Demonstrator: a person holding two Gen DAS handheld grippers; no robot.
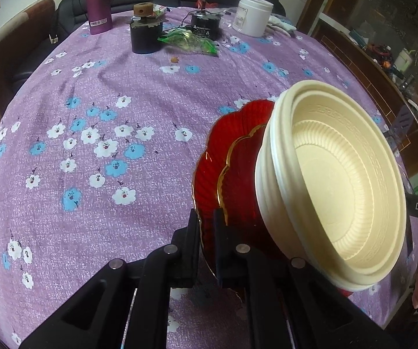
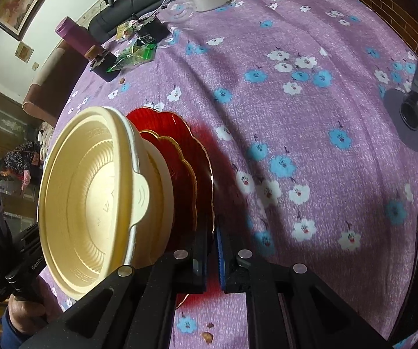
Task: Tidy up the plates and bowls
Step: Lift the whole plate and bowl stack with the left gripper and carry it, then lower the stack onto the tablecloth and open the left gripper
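Observation:
A large red scalloped plate [image 1: 209,157] with a gold rim carries a smaller red plate [image 1: 241,174] and nested cream plastic bowls [image 1: 334,186]. The stack is held off the purple flowered tablecloth [image 1: 92,133] and looks tilted in both views. My left gripper [image 1: 207,232] is shut on the large plate's rim from one side. My right gripper [image 2: 212,250] is shut on the same plate's rim [image 2: 209,168] from the opposite side. The bowls [image 2: 92,197] and small plate [image 2: 180,171] show in the right wrist view too.
At the table's far end stand a purple bottle [image 1: 98,0], a black can [image 1: 146,36], a green wrapper [image 1: 190,42], a dark cylinder [image 1: 206,26] and a white tub [image 1: 252,14]. A grey stand [image 2: 412,116] sits at the right. Crumbs [image 2: 207,336] lie near the front.

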